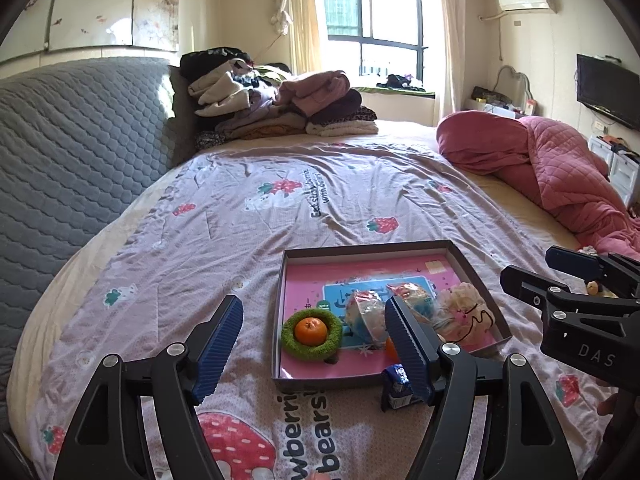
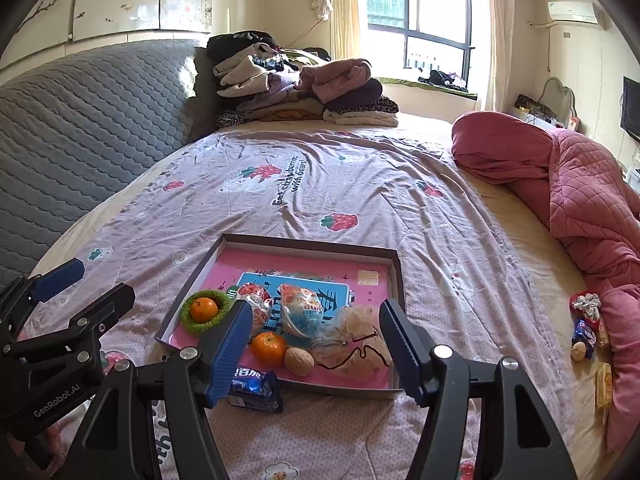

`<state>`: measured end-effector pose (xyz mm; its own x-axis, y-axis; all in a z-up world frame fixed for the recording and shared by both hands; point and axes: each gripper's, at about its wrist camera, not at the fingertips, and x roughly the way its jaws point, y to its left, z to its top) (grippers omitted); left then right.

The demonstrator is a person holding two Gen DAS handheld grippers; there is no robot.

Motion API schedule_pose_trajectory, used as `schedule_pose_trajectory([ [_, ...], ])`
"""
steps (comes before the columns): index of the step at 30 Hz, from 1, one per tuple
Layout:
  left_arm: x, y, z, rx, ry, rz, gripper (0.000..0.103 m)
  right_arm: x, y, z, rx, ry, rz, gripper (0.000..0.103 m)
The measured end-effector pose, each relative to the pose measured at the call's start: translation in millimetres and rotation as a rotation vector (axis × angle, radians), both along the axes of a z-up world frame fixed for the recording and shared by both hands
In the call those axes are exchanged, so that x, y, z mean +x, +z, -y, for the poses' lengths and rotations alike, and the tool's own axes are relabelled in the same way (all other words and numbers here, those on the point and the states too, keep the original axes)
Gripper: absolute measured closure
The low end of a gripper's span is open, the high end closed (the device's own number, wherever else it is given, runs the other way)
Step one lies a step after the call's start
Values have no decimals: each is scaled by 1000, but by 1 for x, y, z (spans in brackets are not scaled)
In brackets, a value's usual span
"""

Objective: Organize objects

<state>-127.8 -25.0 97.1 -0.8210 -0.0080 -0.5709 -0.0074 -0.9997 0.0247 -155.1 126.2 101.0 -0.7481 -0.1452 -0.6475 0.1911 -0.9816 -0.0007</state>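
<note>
Sunny bedroom, big bed with a pinkish strawberry-and-bear quilt (image 1: 280, 208) spread over it, and that's my work surface. Sitting on the quilt is a shallow box tray (image 2: 394, 264) with a pink and blue printed bottom.

Left gripper (image 1: 316, 344) first: my jaws are spread wide with nothing between the pads. Through the left camera the tray is ahead at about 1 o'clock. A mandarin (image 1: 309, 329) nested in a fuzzy green ring (image 1: 288, 334) sits in the tray's near left corner, right between my two fingers in the picture but well beyond them, not touching. My right-hand finger (image 1: 404, 344) covers part of the wrapped snacks. A small blue packet (image 1: 396, 386) lies on the quilt just outside the tray's near wall, beside that finger's base.

Right gripper (image 2: 316, 344): also spread wide, empty. Between my fingers, further on, I see a loose mandarin (image 2: 269, 349), a walnut (image 2: 299, 361), two wrapped snack balls (image 2: 302, 308) and a clear bag with a dark drawstring (image 2: 356, 340), all inside the tray. The blue packet shows at 7 o'clock, just outside the tray.

Around the room: a grey quilted headboard (image 1: 72, 152) at 9 o'clock, a pile of folded clothes (image 1: 280, 100) at 12, a window behind it, and a bunched pink blanket (image 2: 580, 200) at 3 o'clock with a few more snacks (image 2: 586, 328) next to it.
</note>
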Motion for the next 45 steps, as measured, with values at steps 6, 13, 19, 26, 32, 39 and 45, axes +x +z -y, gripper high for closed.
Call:
schedule_pose_trajectory([
  [6, 16, 6, -1, 4, 8, -5, 28, 18, 8, -1, 3, -1, -22, 38],
  [13, 39, 8, -1, -10, 23, -11, 28, 38, 12, -1, -7, 6, -42, 38],
  [19, 52, 7, -2, -16, 29, -12, 28, 54, 13, 1, 2, 10, -54, 38],
  [26, 68, 9, -8, -47, 42, -29, 28, 69, 16, -4, -4, -3, -71, 38],
  [32, 81, 9, -13, -48, 34, -41, 28, 82, 16, -7, -5, -3, -79, 38],
  [39, 91, 2, -11, -34, 28, -37, 28, 94, 8, -11, -15, -16, -88, 38],
  [45, 98, -6, -13, -35, 23, -36, 28, 100, 2, -13, -7, -19, -91, 38],
])
